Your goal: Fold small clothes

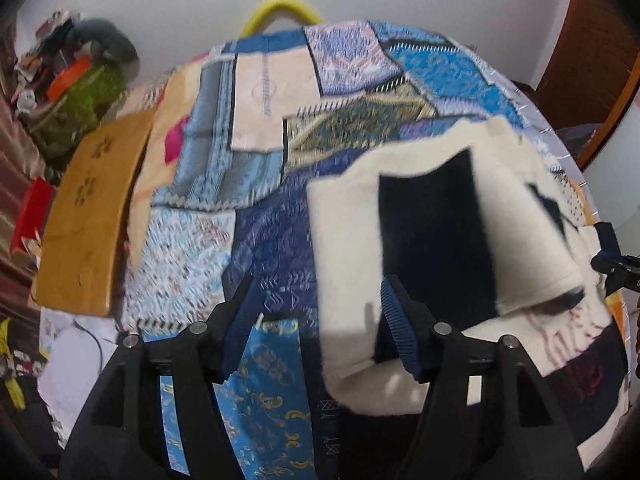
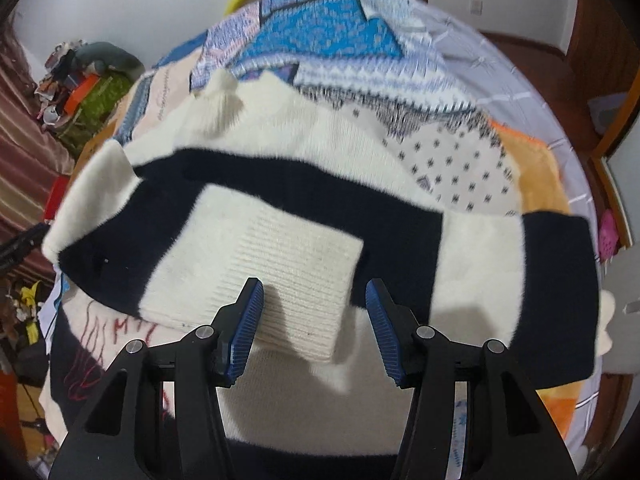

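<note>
A cream and navy knitted sweater (image 2: 304,152) lies spread on a patchwork bedspread (image 1: 248,216). One sleeve is folded across the sweater's body, and its ribbed cream cuff (image 2: 296,276) ends just ahead of my right gripper (image 2: 314,300). That gripper hovers open over the cuff, pads apart from the knit. In the left wrist view the sweater (image 1: 432,232) fills the right half. My left gripper (image 1: 320,320) stands open at the sweater's near left edge, one fingertip (image 1: 394,312) over the cream fabric and the other over the bedspread. The right gripper's tip (image 1: 612,264) shows at the far right edge.
A brown board (image 1: 92,216) lies along the bed's left side. Behind it is a pile of clutter with a green bag (image 1: 80,96). A yellow curved object (image 1: 280,8) sits at the far end by the white wall. Wooden furniture (image 1: 592,64) stands on the right, and a pink item (image 2: 608,232) lies off the bed's right side.
</note>
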A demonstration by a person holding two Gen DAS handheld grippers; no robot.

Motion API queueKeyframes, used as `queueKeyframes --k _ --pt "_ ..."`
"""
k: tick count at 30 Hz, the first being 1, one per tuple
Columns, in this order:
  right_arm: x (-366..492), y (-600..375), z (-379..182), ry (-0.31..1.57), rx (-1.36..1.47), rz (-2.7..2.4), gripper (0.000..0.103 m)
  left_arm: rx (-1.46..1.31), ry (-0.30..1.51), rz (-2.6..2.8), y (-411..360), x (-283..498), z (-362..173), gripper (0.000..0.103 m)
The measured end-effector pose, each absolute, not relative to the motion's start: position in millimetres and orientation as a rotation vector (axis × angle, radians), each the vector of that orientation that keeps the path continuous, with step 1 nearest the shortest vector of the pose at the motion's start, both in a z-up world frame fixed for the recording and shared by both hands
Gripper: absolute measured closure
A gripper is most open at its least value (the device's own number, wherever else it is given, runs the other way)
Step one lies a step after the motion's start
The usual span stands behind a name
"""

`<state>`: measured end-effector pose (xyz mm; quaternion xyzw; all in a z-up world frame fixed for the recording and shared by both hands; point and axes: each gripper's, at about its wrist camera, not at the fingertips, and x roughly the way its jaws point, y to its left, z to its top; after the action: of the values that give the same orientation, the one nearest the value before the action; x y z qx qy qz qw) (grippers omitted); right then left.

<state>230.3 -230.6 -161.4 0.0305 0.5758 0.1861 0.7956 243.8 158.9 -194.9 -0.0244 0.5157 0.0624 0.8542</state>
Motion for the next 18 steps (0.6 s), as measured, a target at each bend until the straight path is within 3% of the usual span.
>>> queueKeyframes --k 11,14,16,18 --pt "239 -232 -179 1.275 0.164 0.432 0.057 -0.148 1.17 0.094 162 263 -243 0.041" --pt "237 -231 -177 1.261 0.183 0.461 0.071 -0.157 1.17 0.09 164 266 -244 0.041" --pt "235 -228 -172 1.243 0.169 0.47 0.085 -0.163 1.168 0.09 164 268 -244 0.041" --pt "234 -225 -166 1.219 0.145 0.477 0.089 -0.168 1.167 0.091 165 269 -243 0.041"
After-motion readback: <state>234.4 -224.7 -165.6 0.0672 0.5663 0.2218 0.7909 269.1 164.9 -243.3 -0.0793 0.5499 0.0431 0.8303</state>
